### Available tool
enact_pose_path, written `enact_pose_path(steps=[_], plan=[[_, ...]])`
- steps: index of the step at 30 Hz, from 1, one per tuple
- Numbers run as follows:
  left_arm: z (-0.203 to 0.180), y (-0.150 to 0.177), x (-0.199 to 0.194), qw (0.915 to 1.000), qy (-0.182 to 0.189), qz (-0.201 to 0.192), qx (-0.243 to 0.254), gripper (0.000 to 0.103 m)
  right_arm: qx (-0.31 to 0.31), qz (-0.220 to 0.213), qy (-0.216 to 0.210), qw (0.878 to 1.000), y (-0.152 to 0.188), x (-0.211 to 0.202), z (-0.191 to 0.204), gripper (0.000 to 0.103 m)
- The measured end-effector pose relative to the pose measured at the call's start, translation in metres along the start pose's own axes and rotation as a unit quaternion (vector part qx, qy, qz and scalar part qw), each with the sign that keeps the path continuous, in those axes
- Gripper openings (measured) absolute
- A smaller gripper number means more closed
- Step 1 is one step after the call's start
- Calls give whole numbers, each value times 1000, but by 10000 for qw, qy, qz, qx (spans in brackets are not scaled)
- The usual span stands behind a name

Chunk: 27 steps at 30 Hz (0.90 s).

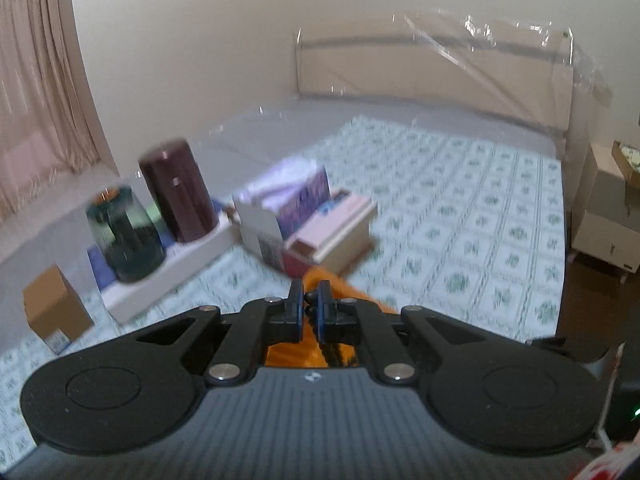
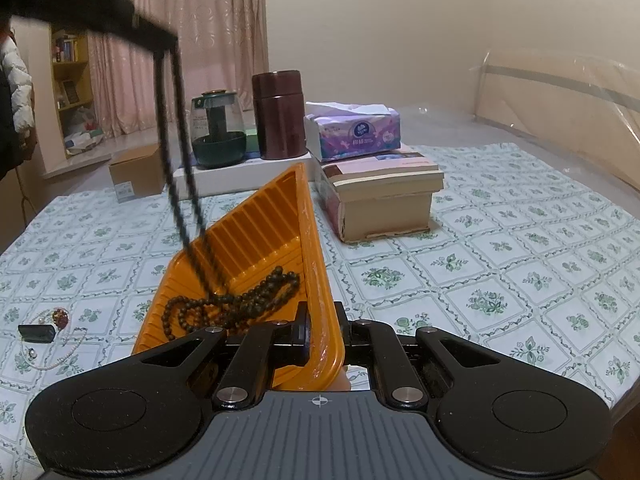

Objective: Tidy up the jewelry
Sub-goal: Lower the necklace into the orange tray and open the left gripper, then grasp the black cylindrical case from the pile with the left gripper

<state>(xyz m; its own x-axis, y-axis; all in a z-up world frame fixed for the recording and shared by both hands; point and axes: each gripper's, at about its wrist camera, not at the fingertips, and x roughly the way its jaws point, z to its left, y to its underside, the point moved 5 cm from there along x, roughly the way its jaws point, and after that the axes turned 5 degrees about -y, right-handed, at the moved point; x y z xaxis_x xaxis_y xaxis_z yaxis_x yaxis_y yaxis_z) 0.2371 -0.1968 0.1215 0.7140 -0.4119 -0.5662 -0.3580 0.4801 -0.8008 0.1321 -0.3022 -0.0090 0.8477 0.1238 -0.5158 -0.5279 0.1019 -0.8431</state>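
Tissue box logo unreadable; cardboard box label illegible.

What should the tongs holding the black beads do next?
Probably lower and let go. The left tongs pinch the bead string, which hangs taut while its other end already lies piled in the orange tray that the right tongs hold tilted.
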Motion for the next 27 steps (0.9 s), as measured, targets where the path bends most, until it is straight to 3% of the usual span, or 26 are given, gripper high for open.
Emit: enact_pose_path(steps=[9, 12, 19, 27], plan=[[1, 26, 28, 9993, 41, 368, -75, 6, 9, 19, 12, 10000, 1, 1, -3, 9], [4, 26, 26, 9992, 59, 374, -138, 14, 8, 23, 16, 10000, 2, 1, -4, 9], [26, 29, 2, 9991, -152, 164, -371, 18, 11, 26, 14, 10000, 2, 1, -4, 9], [68, 73, -41, 9928, -733, 19, -949, 23, -37, 28, 13, 10000, 3, -1, -1, 9]])
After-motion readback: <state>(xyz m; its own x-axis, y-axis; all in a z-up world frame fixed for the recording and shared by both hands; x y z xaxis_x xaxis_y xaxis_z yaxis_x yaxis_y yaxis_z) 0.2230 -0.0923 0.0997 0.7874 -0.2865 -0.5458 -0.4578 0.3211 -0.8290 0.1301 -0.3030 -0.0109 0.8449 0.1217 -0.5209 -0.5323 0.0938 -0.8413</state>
